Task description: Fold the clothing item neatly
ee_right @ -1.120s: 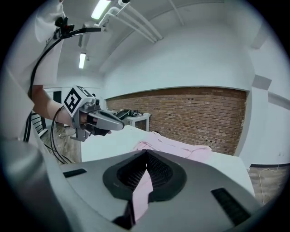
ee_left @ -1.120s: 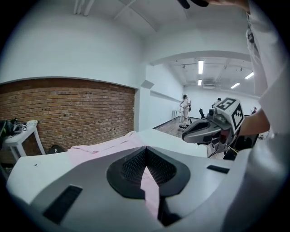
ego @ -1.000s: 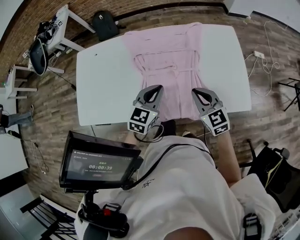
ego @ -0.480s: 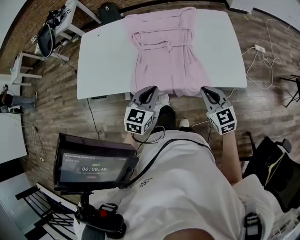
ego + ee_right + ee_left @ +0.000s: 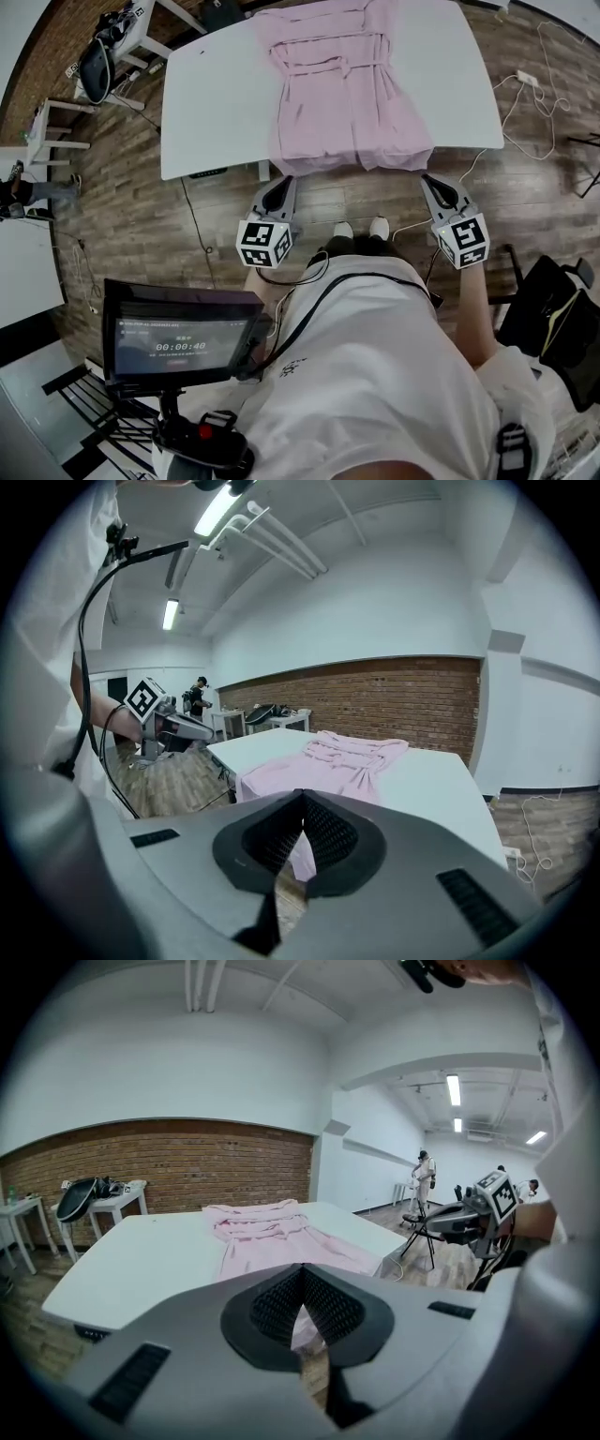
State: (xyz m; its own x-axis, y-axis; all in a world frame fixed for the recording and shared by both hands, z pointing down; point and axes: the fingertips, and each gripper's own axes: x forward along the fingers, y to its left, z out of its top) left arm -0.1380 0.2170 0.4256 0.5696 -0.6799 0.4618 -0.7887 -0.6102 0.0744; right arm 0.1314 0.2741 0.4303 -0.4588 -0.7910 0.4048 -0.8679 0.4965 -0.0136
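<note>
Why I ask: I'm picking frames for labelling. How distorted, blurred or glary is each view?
Head view: fisheye bows the edges of the white table; light is even, the pink garment sharp. Left gripper view: dark round vignette, the left hand-held gripper soft up close, ceiling lights blown out. Right gripper view: same vignette, the right hand-held gripper soft, one ceiling tube glaring.

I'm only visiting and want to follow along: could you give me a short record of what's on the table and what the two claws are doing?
item: pink garment, spread flat, not yet folded
surface: white table
hem: hangs over the table's near edge
left claw: shut on the hem's left corner
right claw: shut on the hem's right corner
</note>
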